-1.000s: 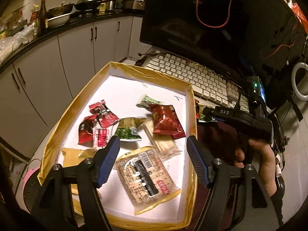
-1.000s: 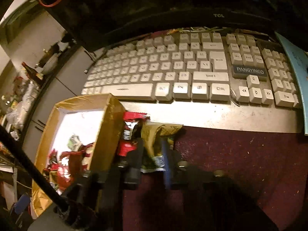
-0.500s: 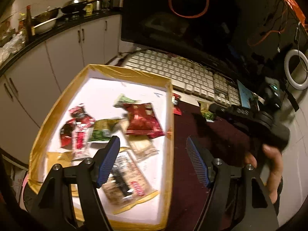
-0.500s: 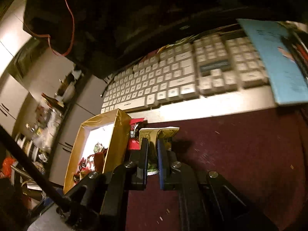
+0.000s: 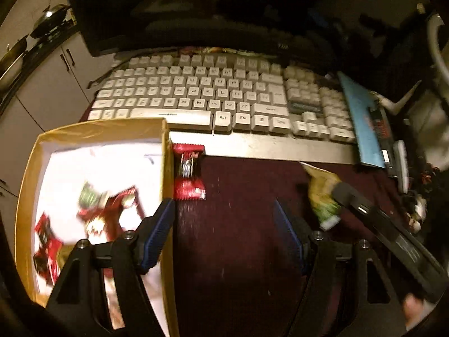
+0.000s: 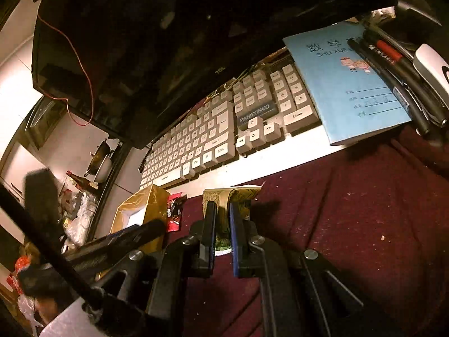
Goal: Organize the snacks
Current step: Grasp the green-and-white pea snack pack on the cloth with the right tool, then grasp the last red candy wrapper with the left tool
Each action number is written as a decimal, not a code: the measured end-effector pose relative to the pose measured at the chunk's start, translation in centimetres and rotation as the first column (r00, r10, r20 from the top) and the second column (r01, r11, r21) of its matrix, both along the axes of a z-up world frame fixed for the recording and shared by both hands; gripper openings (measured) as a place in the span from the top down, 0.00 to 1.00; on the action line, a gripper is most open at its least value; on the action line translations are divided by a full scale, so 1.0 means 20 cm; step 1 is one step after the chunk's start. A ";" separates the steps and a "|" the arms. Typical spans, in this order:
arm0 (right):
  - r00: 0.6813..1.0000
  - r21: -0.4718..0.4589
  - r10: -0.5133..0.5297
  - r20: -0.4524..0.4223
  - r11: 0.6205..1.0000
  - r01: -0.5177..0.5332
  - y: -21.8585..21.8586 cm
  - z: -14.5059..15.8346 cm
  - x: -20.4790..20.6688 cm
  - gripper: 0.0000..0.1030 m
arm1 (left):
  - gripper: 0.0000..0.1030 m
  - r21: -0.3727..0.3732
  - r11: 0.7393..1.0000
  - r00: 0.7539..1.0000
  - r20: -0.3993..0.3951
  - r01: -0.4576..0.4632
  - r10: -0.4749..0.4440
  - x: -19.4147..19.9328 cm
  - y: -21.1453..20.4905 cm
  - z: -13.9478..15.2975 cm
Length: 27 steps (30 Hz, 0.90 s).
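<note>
Right gripper (image 6: pixel 223 231) clamping green snack packet (image 6: pixel 224 219) — lifted

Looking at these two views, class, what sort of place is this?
Probably a home desk set up inside a kitchen: a keyboard below a monitor, a maths exercise book, and pans on a counter over cabinets.

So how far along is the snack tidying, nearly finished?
Partly. Several packets already lie in the gold-edged box. In hand: the right gripper is shut on a green-and-gold packet, away from the box. Left: a red packet lies on the maroon cloth beside the box; the left gripper, jaws open, holds nothing.
</note>
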State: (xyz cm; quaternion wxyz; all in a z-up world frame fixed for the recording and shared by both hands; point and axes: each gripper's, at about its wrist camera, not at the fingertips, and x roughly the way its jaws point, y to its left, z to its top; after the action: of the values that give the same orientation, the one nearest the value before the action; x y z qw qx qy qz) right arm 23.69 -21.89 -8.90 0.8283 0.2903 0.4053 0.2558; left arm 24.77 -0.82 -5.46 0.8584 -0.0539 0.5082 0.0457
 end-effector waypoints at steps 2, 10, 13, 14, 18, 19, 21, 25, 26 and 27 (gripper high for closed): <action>1.000 0.011 0.014 -0.017 1.000 -0.013 0.01 -0.02 0.01 0.94 | 0.30 0.002 1.000 1.000 -0.013 -0.005 0.005 0.06 0.01 -0.03; 1.000 0.004 0.019 0.002 1.000 -0.019 0.01 0.00 -0.02 0.93 | 0.33 0.056 0.997 0.996 -0.069 -0.046 0.050 0.15 0.04 -0.07; 1.000 0.008 0.019 0.001 1.000 -0.019 0.01 0.00 -0.01 0.93 | 0.33 0.105 0.993 0.994 -0.092 -0.049 0.059 0.19 0.04 -0.08; 1.000 0.011 0.018 0.001 1.000 -0.018 0.01 0.00 -0.01 0.94 | 0.33 0.134 0.990 0.993 -0.104 -0.048 0.062 0.22 0.03 -0.09; 1.000 0.014 0.018 -0.005 1.000 -0.018 0.00 -0.01 -0.01 0.93 | 0.33 0.150 0.985 0.987 -0.120 -0.085 0.104 0.29 0.03 -0.09; 1.000 0.015 0.018 -0.005 1.000 -0.018 0.00 -0.01 -0.01 0.93 | 0.34 0.136 0.988 0.987 -0.125 -0.079 0.096 0.31 0.03 -0.09; 1.000 0.013 0.019 0.000 1.000 -0.019 0.00 0.00 -0.02 0.94 | 0.40 0.141 0.988 0.987 -0.139 -0.062 0.082 0.36 0.01 -0.10; 1.000 0.008 0.022 0.000 1.000 -0.022 0.02 0.00 -0.02 0.94 | 0.61 0.201 0.978 0.979 -0.181 -0.060 0.097 0.43 0.01 -0.15; 1.000 0.006 0.024 0.001 1.000 -0.024 0.02 0.00 -0.02 0.94 | 0.63 0.193 0.979 0.975 -0.197 -0.061 0.099 0.44 0.02 -0.17; 1.000 0.005 0.025 0.003 1.000 -0.025 0.02 0.00 -0.02 0.94 | 0.63 0.185 0.981 0.974 -0.206 -0.059 0.098 0.44 0.04 -0.18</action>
State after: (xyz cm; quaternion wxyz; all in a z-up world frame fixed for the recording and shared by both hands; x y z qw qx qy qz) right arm 23.32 -21.46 -8.83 0.8250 0.2868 0.4069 0.2673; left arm 33.67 -0.01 -9.11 0.7974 0.0078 0.5891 0.1303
